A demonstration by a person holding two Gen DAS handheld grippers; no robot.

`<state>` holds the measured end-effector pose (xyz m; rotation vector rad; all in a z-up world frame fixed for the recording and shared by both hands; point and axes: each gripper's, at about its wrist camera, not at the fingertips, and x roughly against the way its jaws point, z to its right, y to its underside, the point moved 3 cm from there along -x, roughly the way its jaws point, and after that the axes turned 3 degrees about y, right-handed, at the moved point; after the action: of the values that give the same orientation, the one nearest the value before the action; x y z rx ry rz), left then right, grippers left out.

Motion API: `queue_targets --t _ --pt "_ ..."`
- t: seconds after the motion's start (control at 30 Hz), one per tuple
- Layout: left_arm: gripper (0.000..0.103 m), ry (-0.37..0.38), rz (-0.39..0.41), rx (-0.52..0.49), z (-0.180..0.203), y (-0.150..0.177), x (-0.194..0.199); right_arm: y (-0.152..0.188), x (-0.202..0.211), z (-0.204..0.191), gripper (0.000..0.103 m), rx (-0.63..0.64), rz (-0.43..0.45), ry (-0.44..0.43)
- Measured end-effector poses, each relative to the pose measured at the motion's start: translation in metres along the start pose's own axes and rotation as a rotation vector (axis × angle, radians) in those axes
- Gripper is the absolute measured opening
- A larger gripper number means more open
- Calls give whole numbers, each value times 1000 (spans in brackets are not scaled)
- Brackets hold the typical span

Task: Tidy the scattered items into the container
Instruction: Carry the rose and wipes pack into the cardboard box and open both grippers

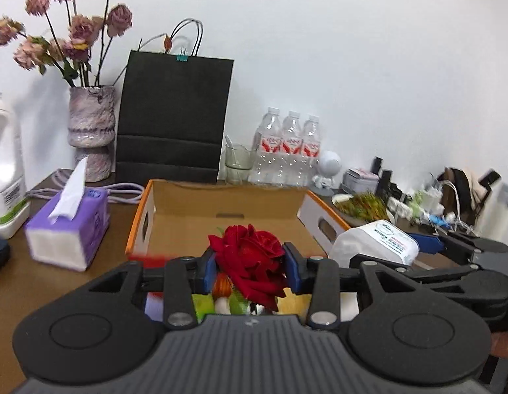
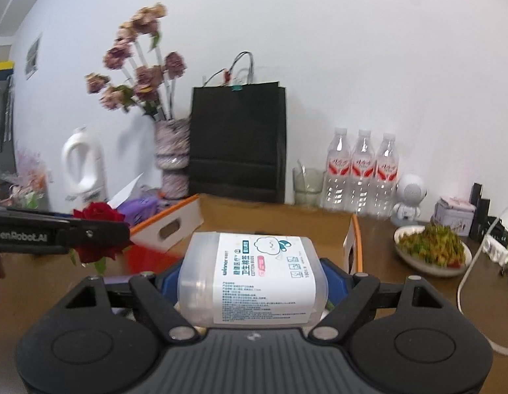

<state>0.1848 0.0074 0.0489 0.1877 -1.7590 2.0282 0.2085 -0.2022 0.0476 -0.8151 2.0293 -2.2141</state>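
Note:
My left gripper [image 1: 250, 267] is shut on a red rose [image 1: 252, 257] and holds it just in front of an open cardboard box [image 1: 188, 210] with orange edges. My right gripper [image 2: 252, 282] is shut on a clear plastic cotton-swab tub [image 2: 254, 279] with a white label, held before the same box [image 2: 280, 220]. The tub and right gripper also show at the right of the left wrist view [image 1: 375, 243]. The rose and left gripper show at the left of the right wrist view [image 2: 98, 233]. Colourful small items lie blurred under the left gripper.
On the brown table stand a purple tissue box [image 1: 68, 233], a vase of dried flowers [image 1: 91, 128], a black paper bag [image 1: 175, 115], a white jug [image 1: 4, 170], a glass cup [image 1: 237, 164], three water bottles [image 1: 290, 147], a small white robot figure [image 1: 327, 170], and a plate of greens [image 2: 431, 246].

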Motion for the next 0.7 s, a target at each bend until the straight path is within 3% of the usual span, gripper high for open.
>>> queue_targets --t 0.13,0.3,0.7 --pt "41 -73 -38 -5 -13 -26 -53 -24 -46 8 82 -7 -30 41" --pt "41 -120 -150 20 -30 -37 -116 -32 -102 14 82 -22 -124 41" --pt "41 -153 -302 59 -50 -11 -179 -2 -177 25 82 -40 -299 64"
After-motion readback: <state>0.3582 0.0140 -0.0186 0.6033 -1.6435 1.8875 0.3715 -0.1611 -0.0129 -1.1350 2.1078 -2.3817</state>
